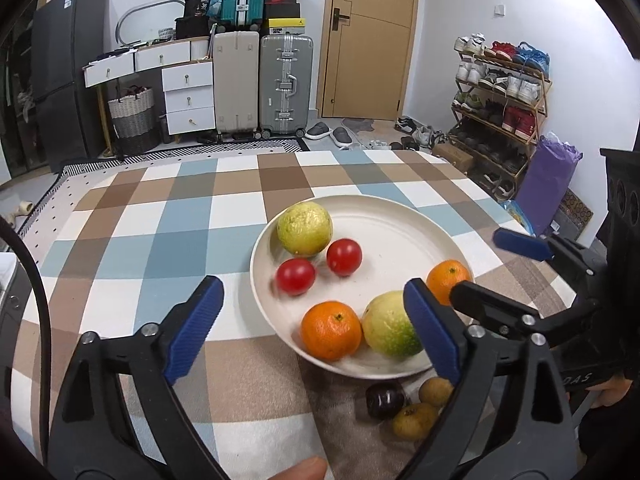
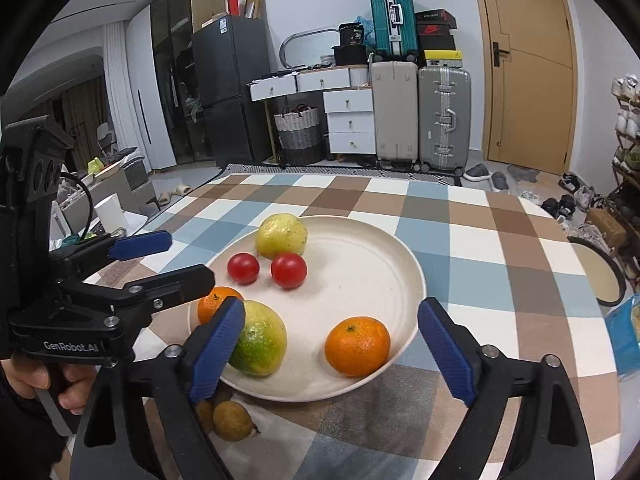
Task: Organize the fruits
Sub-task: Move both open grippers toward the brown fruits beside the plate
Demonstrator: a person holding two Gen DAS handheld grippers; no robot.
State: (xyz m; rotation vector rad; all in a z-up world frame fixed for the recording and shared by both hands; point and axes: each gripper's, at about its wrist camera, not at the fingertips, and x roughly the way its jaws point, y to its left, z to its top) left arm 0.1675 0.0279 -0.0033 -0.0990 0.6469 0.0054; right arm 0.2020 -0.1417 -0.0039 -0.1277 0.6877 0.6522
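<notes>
A: We're over the checked tablecloth [image 1: 168, 216], and both grippers hang wide open and empty: left gripper [image 1: 316, 330] and right gripper [image 2: 334, 350].

B: We see the fruit mostly on the cream plate [image 1: 400, 216]: two cherry tomatoes [image 1: 344, 257], two oranges [image 1: 331, 330], a yellow guava [image 1: 305, 228] at the far rim and a green guava [image 1: 390, 326] near us.

A: Off the plate, just beside its near edge, we count two small brown fruits [image 1: 414, 420] and a dark plum [image 1: 385, 399].
</notes>
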